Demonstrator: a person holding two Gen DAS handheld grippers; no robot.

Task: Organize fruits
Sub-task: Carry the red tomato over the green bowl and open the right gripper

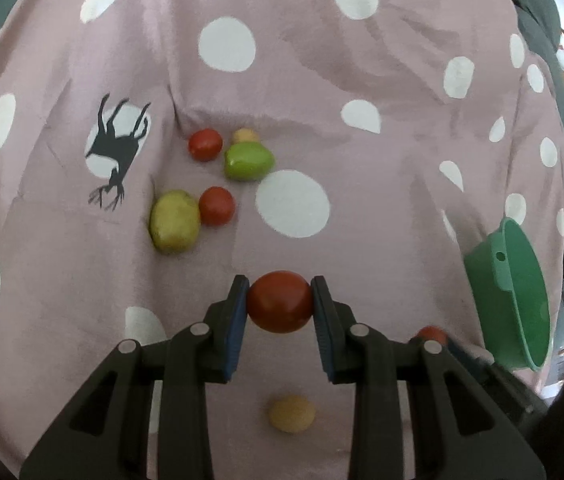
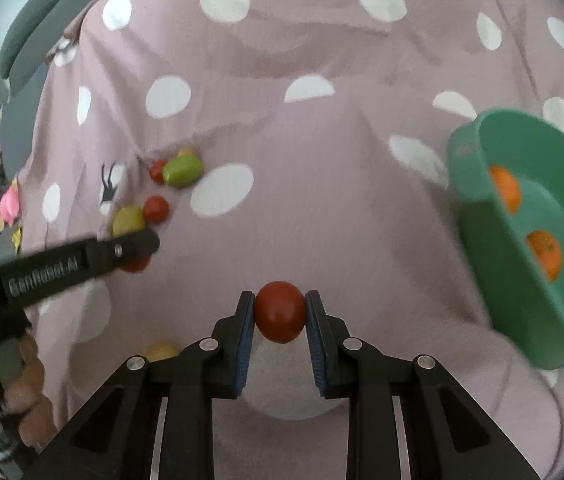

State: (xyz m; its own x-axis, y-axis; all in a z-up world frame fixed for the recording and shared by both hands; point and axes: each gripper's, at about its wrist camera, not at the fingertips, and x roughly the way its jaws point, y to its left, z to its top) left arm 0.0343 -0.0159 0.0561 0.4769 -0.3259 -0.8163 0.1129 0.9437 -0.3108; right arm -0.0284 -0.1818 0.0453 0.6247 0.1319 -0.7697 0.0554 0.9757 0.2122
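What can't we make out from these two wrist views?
- Green bowl, left wrist view: seen edge-on, contents hidden by its wall.
- Green bowl, right wrist view: cut off by the frame edge, so the fruit count is uncertain.
- Yellow fruit, right wrist view: partly hidden behind the right gripper.

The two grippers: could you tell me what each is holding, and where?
Left gripper and right gripper each pinch a red tomato across its sides.

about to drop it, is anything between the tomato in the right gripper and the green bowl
Nothing visible. The right gripper holds a red tomato above bare pink spotted cloth, and the green bowl sits to its right with its open side in view. Two oranges already lie inside.
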